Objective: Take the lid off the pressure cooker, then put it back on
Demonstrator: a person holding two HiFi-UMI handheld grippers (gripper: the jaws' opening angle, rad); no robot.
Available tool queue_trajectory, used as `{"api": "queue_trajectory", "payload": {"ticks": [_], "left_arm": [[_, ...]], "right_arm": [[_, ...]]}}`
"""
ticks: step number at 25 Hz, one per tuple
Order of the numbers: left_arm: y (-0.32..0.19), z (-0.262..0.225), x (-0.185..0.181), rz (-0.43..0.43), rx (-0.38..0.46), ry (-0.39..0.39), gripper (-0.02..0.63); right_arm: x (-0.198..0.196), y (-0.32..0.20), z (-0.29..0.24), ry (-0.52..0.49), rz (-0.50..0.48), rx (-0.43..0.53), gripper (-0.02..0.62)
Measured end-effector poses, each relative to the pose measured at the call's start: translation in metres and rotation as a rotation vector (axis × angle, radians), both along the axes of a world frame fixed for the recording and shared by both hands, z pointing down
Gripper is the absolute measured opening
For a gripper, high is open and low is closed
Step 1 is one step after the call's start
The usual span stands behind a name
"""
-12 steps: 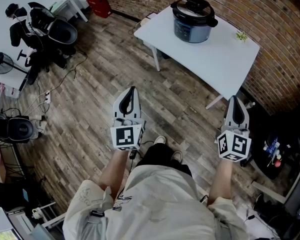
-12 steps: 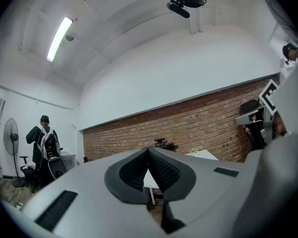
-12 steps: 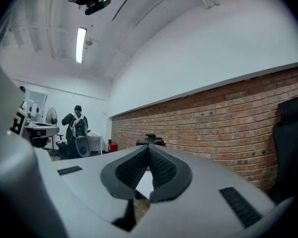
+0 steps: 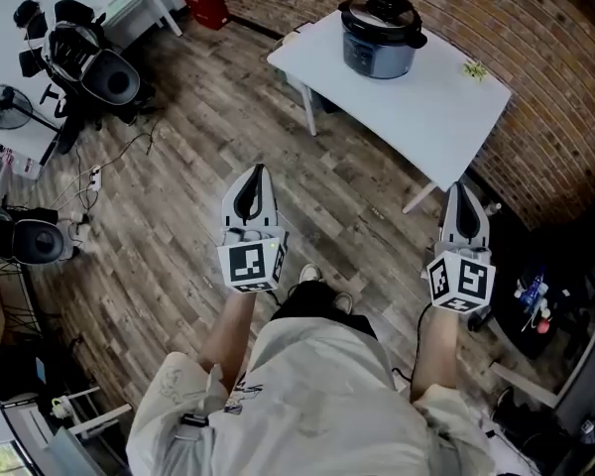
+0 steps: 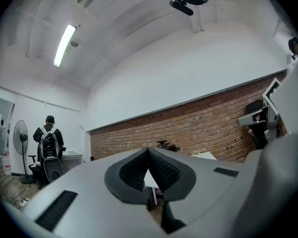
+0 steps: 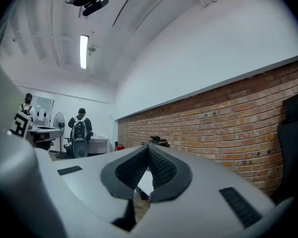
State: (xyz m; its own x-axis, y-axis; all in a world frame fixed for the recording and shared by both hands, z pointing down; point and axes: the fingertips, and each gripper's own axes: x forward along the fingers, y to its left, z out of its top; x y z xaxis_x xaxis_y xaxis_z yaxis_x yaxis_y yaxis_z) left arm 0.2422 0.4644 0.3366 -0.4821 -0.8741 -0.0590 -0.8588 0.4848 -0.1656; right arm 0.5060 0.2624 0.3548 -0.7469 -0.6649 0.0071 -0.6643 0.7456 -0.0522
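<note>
**Lid untouched, approach pending**

Head view: pressure cooker, lid seated, well ahead of left gripper and right gripper.
Left gripper view: jaws closed, empty.
Right gripper view: likewise closed, empty.
Risk: arriving shut, knocking lid instead of gripping.

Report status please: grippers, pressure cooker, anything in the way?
Left gripper and right gripper shut, empty. Pressure cooker on white table, lid on, beyond both grippers. Nothing seen in the way.

Glossy black-lidded pressure cooker, smooth white table, wood-plank floor.
</note>
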Motion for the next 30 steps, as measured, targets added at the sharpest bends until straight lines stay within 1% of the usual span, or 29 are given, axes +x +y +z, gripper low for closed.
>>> {"api": "queue_trajectory", "payload": {"ticks": [5,8,9,10,11,12,16,18,22,30], "left_arm": [[0.006,-0.003,0.002,-0.016,0.001,0.000,0.015],[0.005,0.001,0.001,-0.005,-0.017,0.009,0.018],[0.003,0.003,0.001,0.002,-0.025,0.018,0.021],[0.001,0.006,0.000,0.009,-0.034,0.027,0.051],[-0.001,0.008,-0.001,0.015,-0.042,0.034,0.103],[-0.002,0.011,-0.002,0.021,-0.050,0.038,0.124],[-0.011,0.015,-0.015,0.031,-0.056,0.034,0.158],[-0.019,0.017,-0.027,0.035,-0.050,0.040,0.167],[-0.035,0.018,-0.060,0.040,-0.040,0.048,0.167],[-0.071,0.013,-0.152,0.046,-0.032,0.040,0.167]], "right_arm": [[-0.008,0.004,-0.001,-0.003,-0.035,0.000,0.017],[-0.013,0.004,0.001,-0.007,-0.052,-0.006,0.025],[-0.014,0.002,0.002,-0.009,-0.056,-0.007,0.039],[-0.016,0.001,0.002,-0.013,-0.062,-0.007,0.055],[-0.019,0.001,0.001,-0.019,-0.069,-0.009,0.088],[-0.022,0.000,0.001,-0.025,-0.077,-0.010,0.124],[-0.042,-0.007,0.000,-0.025,-0.095,0.002,0.200],[-0.055,-0.015,0.000,-0.018,-0.094,0.011,0.213],[-0.088,-0.031,-0.004,-0.011,-0.088,0.025,0.213],[-0.177,-0.066,-0.011,0.009,-0.077,0.038,0.215]]}}
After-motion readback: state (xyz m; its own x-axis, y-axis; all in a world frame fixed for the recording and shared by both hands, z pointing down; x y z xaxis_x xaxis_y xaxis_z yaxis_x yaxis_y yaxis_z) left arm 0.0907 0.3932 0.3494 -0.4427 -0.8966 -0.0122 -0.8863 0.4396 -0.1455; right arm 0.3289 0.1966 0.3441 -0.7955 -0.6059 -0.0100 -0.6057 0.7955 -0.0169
